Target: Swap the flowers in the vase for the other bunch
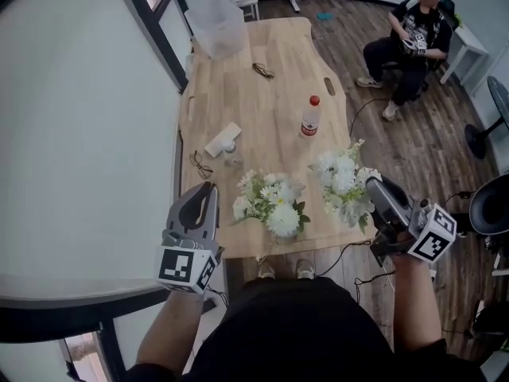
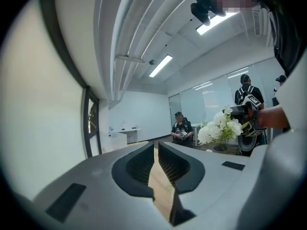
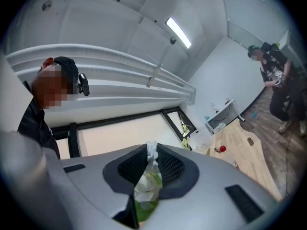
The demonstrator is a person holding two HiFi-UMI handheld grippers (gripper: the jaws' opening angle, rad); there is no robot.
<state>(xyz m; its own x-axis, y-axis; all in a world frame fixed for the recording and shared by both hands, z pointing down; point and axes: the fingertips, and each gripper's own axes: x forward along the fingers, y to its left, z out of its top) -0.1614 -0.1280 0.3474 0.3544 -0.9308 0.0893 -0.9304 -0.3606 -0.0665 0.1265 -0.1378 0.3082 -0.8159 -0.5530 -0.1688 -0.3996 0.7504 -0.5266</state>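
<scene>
The right tool (image 1: 374,185), at the lower right of the head view, is closed on one bunch of white flowers (image 1: 343,180). Its own view shows pale petals and green leaf pinched between the pads (image 3: 168,164), and the blooms stand up and left of the jaws, over the right edge of the table (image 1: 262,110).

The second bunch (image 1: 270,205) stands at the lower centre of the frame near the table's front edge, well apart from the held bunch. The vase probably sits under these blooms, but the flowers cover it and I cannot make it out for certain.

The left tool (image 1: 208,189), at the lower left, is beside that second bunch without touching it. Its jaws are drawn narrow, with only a thin gap showing bare table, and nothing is between them.

Both bunches should be light and soft. The stems will likely bend rather than resist, and the heads look top-heavy and easy to bruise or shed. The safest hold is probably low on the gathered stems, under the leaves, with just enough squeeze to keep them together. Stems from a vase may be wet and slippery, so lifting straight up should keep them from snagging on the rim. The right tool seems to have caught some foliage as well as stem, so that grip may slip.
</scene>
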